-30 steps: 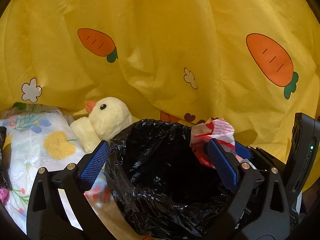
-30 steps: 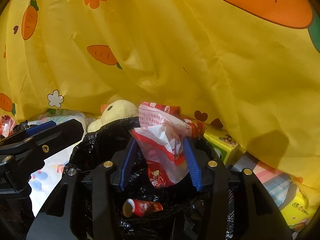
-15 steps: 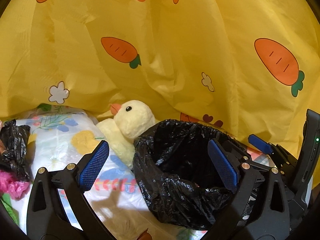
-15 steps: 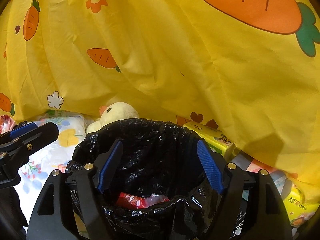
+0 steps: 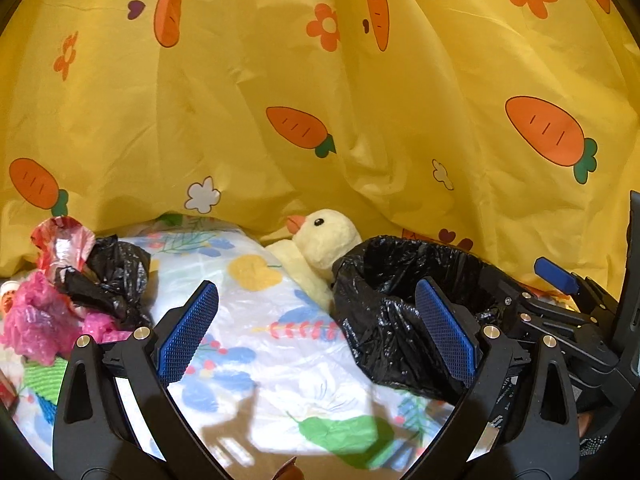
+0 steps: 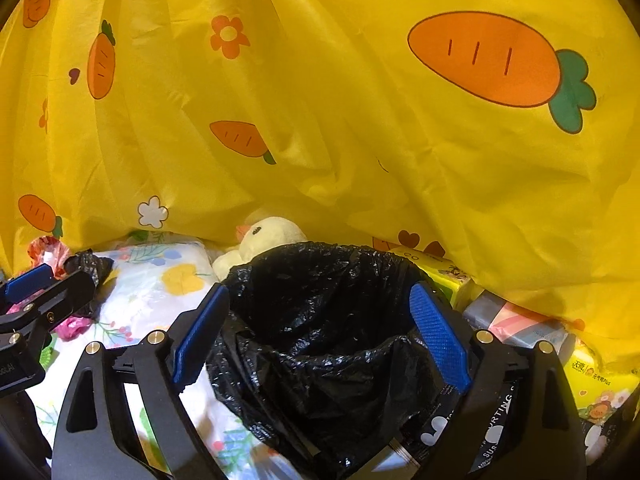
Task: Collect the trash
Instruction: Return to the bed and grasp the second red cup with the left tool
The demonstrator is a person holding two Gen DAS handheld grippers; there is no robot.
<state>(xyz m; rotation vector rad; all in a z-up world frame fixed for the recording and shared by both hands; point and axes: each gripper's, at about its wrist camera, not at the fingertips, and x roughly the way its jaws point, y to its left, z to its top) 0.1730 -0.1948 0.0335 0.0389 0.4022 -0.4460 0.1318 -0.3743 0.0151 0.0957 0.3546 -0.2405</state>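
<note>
A: Grippers first, pls?

B: Right gripper (image 6: 320, 336) tips slightly down over the black bin bag (image 6: 328, 320). Its jaws have just been opening and now stand wide apart, nothing between the pads; the bag mouth gapes behind them. Left gripper (image 5: 316, 332) also spread wide & empty, over the floral sheet (image 5: 280, 344), bag just to its right.

A: Anything hard to see?

B: Bag's inside is dark, can't tell what's in it. Its lower part is cut off by the right gripper's frame. The left gripper's far side shows only partly at the right cam's left edge.

A: Where's the trash?

B: Far left on the sheet: pink crumpled plastic (image 5: 36, 324), a crumpled black bag (image 5: 112, 280), a red foil wrapper (image 5: 60, 240), all touching in one heap.

A: Further back?

B: Plush duck (image 5: 320, 240) leaning against the bin bag's rim. Yellow tissue packs (image 6: 596, 384) right of the bag. Behind everything, a yellow carrot-print curtain (image 5: 360, 100).
</note>
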